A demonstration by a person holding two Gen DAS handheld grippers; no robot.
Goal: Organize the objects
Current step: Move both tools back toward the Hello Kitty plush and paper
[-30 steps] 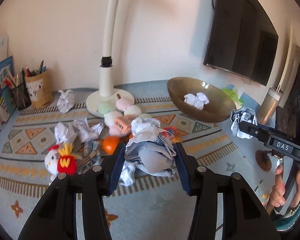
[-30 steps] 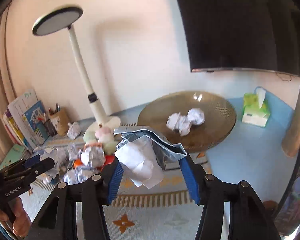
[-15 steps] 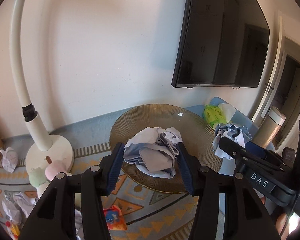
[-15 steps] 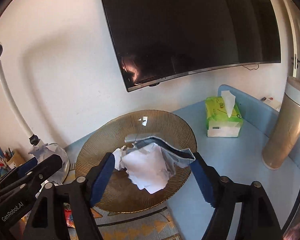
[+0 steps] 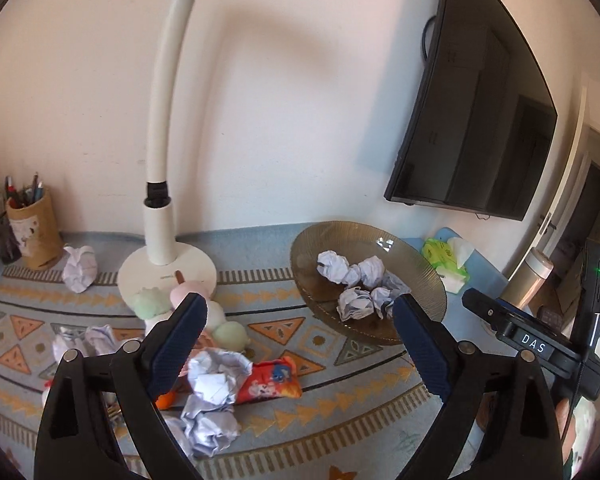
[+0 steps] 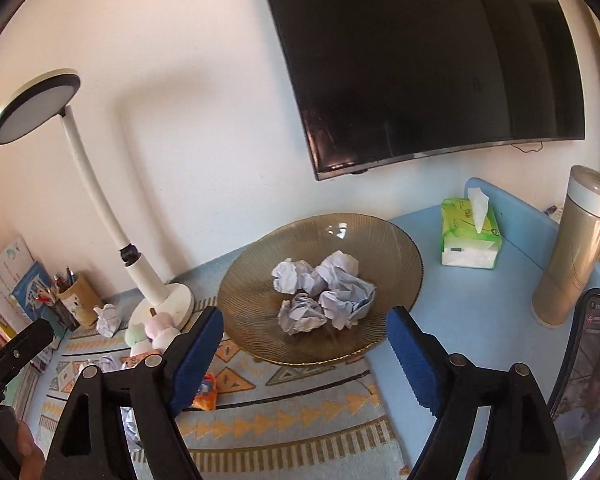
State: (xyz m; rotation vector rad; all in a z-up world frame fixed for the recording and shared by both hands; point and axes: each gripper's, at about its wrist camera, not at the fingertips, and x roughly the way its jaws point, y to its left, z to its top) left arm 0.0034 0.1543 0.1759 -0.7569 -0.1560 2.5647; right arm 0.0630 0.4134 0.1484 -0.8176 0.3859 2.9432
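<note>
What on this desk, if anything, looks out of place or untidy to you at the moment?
Crumpled paper balls lie loose on the patterned mat, mixed with an orange snack packet and soft toys, while others sit in the bowl. One more ball lies apart near the pencil holder.

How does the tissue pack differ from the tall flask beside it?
The tissue pack is low, boxy and bright green, with a white tissue sticking out of its top; the flask is a tall, slim, gold cylinder with a closed pale cap. Both stand upright on the blue surface, apart from each other.
</note>
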